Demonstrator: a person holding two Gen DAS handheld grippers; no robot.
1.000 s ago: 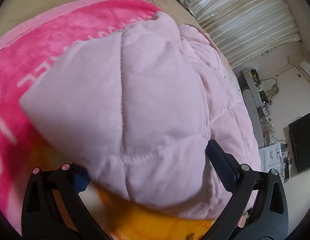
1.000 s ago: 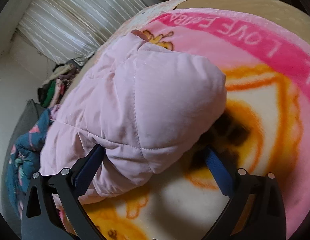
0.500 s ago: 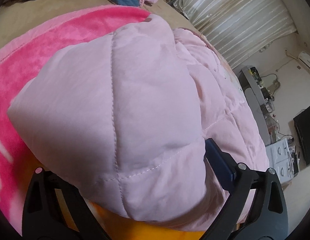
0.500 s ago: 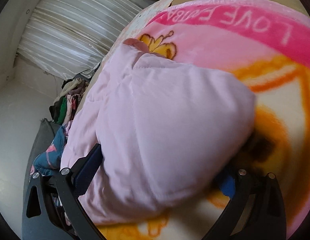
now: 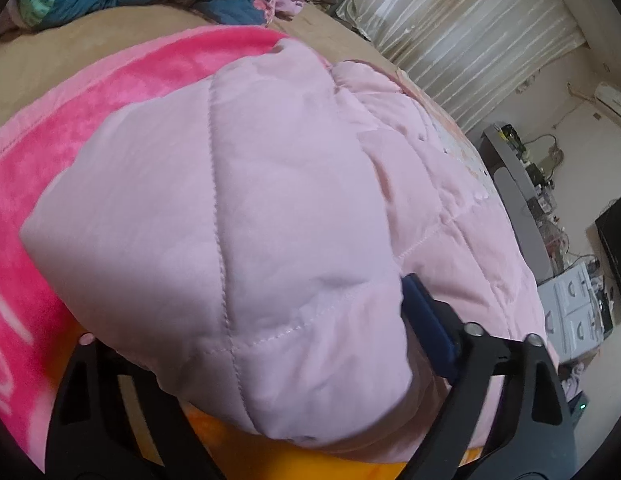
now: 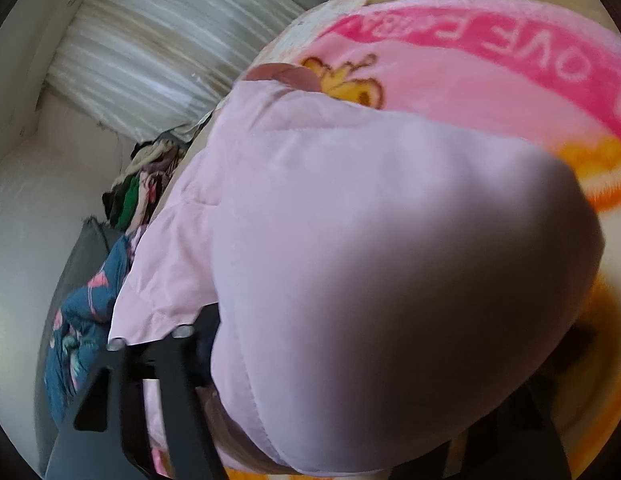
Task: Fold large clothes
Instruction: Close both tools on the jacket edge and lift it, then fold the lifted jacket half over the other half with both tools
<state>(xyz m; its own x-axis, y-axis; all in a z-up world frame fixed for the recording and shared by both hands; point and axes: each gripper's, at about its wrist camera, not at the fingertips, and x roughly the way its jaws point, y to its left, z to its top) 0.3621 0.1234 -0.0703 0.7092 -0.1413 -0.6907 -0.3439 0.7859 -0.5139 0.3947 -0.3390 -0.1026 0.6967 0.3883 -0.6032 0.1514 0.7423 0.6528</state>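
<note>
In the left wrist view the pink quilted jacket (image 5: 246,216) bulges over the left gripper (image 5: 270,344), burying its left fingertip so the gap cannot be judged. In the right wrist view the same jacket (image 6: 390,272) covers the right gripper's (image 6: 362,364) pads and reads soft and blurred. The blanket's (image 6: 450,80) lettering is cut by the frame edge, and the shelf clutter (image 5: 542,184) is too small to identify.

Two black plastic fingers (image 5: 506,392) with open, triangle-shaped holes are seen on the left gripper (image 5: 246,360). A dark blue pad (image 5: 426,324) and small round silver screws are seen on one. The right gripper (image 6: 350,380) is made of the same black plastic with silver screws (image 6: 182,333).
</note>
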